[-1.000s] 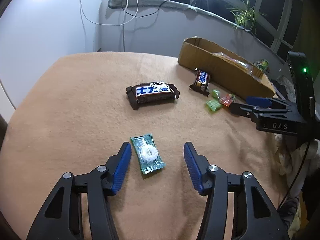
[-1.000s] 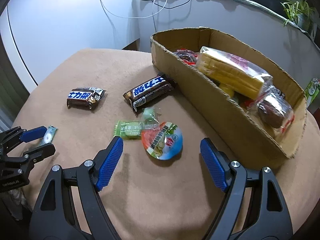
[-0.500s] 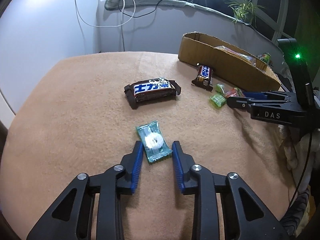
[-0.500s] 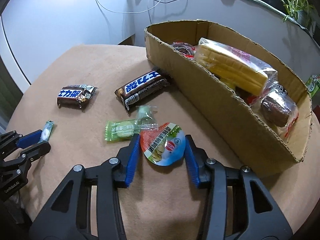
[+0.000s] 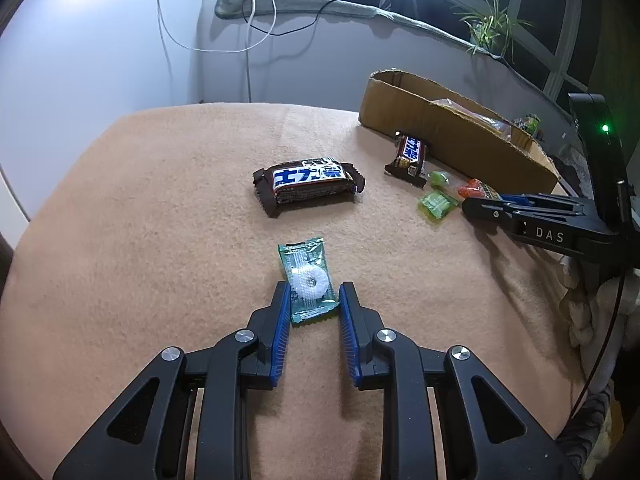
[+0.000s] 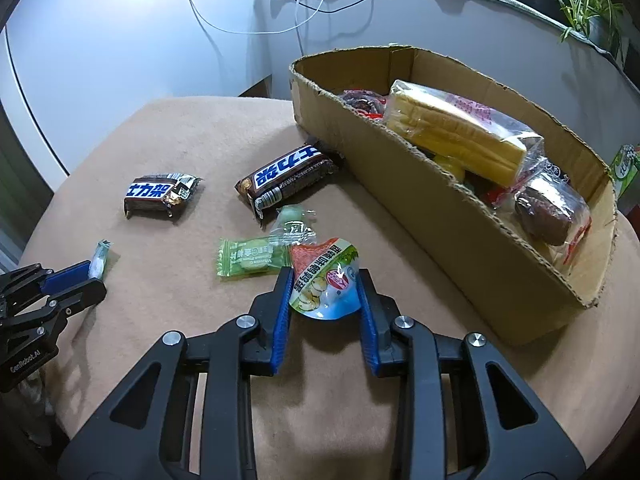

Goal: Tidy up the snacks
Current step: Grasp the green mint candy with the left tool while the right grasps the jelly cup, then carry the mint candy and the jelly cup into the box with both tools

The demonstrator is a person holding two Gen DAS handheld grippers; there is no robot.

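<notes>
Pinching a green-wrapped ring mint candy [image 5: 307, 282], the left gripper [image 5: 311, 300] has its blue pads [image 5: 282, 332] against the wrapper's two long edges at its near end, low over the tan felt-covered table [image 5: 160, 208]; the far half of the wrapper sticks out past the fingertips. Beyond it lies a large dark chocolate bar with blue-white lettering [image 5: 308, 184], then a smaller chocolate bar [image 5: 410, 154] touching the wall of the brown cardboard box [image 5: 452, 140], and green candies [image 5: 438, 200] just beside the right gripper [image 5: 486, 206], which comes in low from the right. Right wrist view: right gripper [image 6: 324, 292] clamped on a round jelly cup with a printed foil lid [image 6: 326, 280], pads on both sides, cup tilted lid-up, close to the table. A flat green wrapped candy [image 6: 250, 258] and a clear-wrapped green candy [image 6: 294, 220] lie touching the cup's far left. Both chocolate bars sit farther back, one [image 6: 286, 178] against the box wall [image 6: 440, 216], one [image 6: 160, 194] apart to the left. Box holds a bagged yellow sliced cake [image 6: 452, 132] and other packets. Left gripper [image 6: 86, 280] at far left, mint [image 6: 99, 260] between its fingers.
</notes>
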